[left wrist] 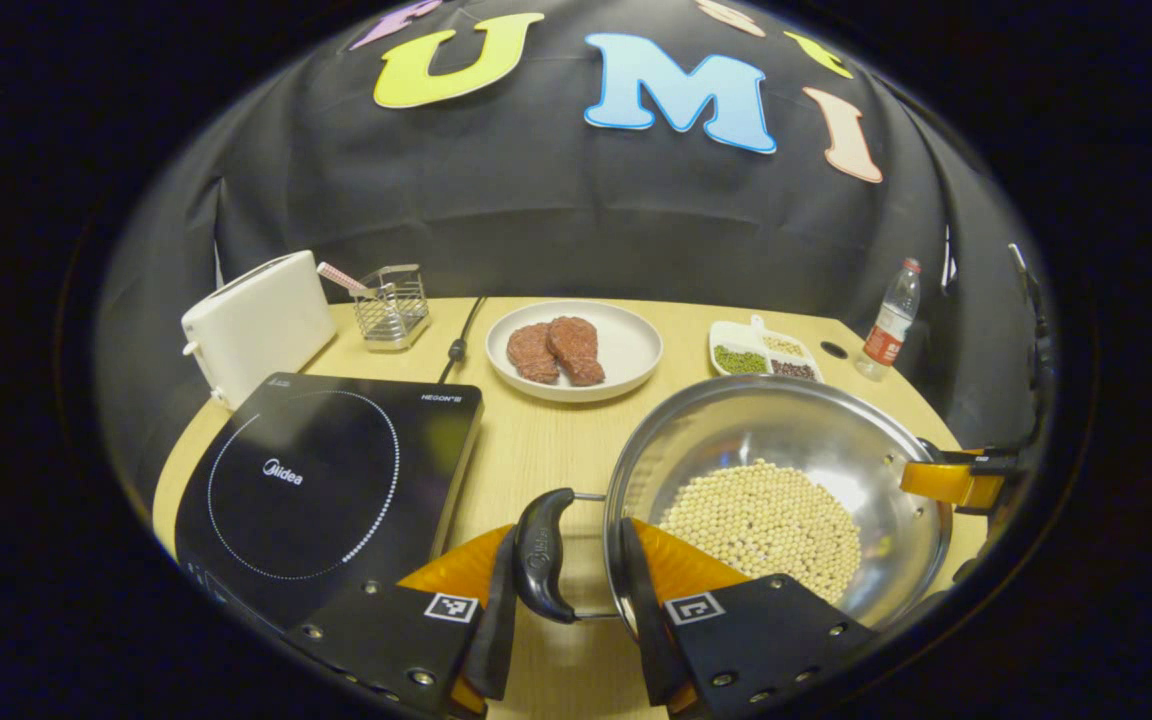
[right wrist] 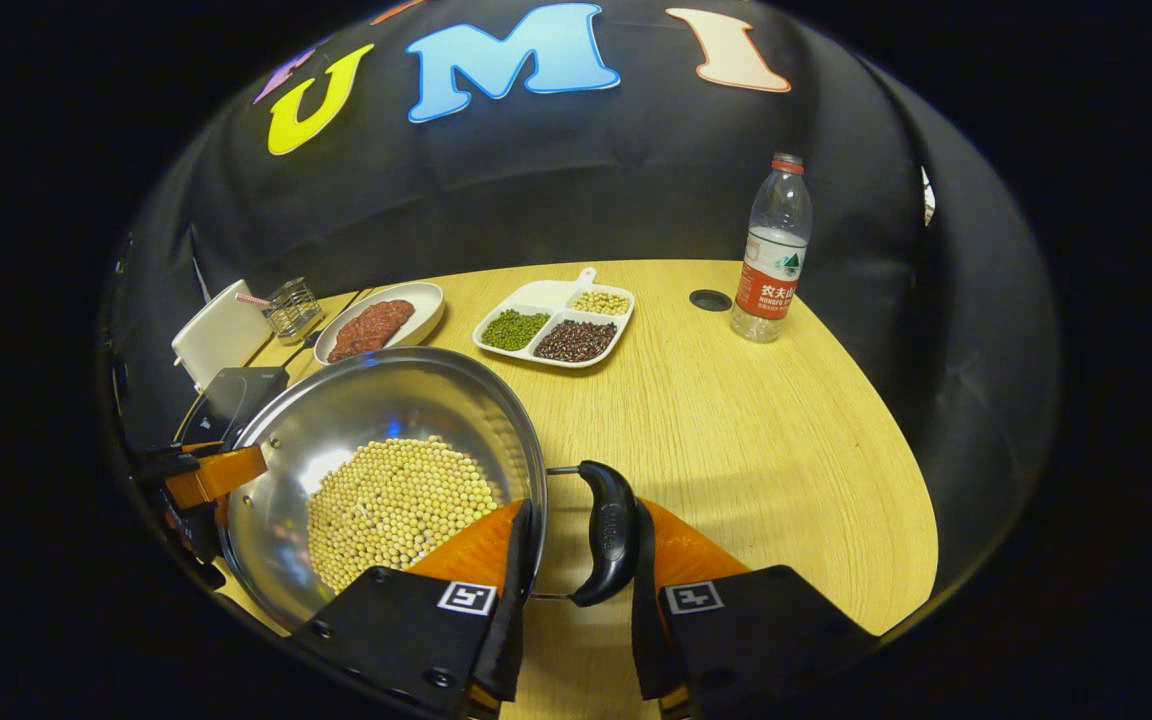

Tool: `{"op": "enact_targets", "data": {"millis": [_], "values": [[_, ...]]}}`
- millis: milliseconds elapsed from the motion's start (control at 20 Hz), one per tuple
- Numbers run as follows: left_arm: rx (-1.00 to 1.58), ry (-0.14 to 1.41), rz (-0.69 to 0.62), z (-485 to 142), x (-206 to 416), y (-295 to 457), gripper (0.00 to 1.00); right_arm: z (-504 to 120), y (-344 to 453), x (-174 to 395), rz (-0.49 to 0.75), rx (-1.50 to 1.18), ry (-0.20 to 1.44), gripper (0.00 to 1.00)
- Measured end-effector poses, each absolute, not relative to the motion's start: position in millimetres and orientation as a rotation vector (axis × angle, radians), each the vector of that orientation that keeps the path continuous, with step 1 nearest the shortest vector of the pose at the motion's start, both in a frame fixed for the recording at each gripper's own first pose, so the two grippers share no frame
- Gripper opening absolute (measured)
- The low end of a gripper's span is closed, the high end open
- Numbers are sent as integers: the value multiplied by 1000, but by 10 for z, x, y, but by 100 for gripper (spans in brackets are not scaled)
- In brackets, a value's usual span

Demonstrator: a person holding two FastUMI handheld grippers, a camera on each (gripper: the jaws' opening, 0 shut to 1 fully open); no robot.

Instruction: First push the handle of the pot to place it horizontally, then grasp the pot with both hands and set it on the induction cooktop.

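A steel pot (left wrist: 816,440) with soybeans (left wrist: 766,525) in it stands on the wooden table, right of the black induction cooktop (left wrist: 326,480). My left gripper (left wrist: 566,590) is shut on the pot's black left handle (left wrist: 544,555): one finger is outside the handle, the other against the inside of the rim. In the right gripper view, my right gripper (right wrist: 576,585) pinches the pot's (right wrist: 386,410) other black handle (right wrist: 608,530) and rim the same way. Each gripper's orange finger also appears across the pot, the right gripper's finger (left wrist: 946,482) and the left gripper's finger (right wrist: 214,476). Whether the pot is lifted off the table is unclear.
Behind the pot are a white plate with meat (left wrist: 574,350) and a divided dish of beans (left wrist: 764,352). A water bottle (right wrist: 772,250) is at the far right. A white toaster (left wrist: 256,325) and a wire holder (left wrist: 391,305) sit behind the cooktop, with a cable (left wrist: 461,340) beside them.
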State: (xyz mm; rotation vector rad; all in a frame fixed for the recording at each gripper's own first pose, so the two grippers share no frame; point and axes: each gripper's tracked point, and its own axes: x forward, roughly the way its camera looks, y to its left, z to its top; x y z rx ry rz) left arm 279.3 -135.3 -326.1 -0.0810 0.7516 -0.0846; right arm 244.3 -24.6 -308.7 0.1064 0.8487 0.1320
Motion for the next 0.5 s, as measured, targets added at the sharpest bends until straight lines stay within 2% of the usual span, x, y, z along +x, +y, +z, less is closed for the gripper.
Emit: {"op": "enact_targets", "data": {"millis": [100,150,200,300,500], "values": [[-71,741,-94,-3168,2809,-1300,49,-2996,-202,2389,125,105,842,47],[-75,736,-98,-3133,2794,-1267,49,-2939,-177,2368,120,103,840,43],[-80,731,-103,-3088,2800,-1235,52,-2892,-153,2359,114,107,832,43],[-86,723,-118,-3015,2787,-1158,52,-2804,-91,2312,96,109,824,47],[-97,708,-152,-2882,2764,-929,53,-2604,91,2180,60,108,802,47]]}}
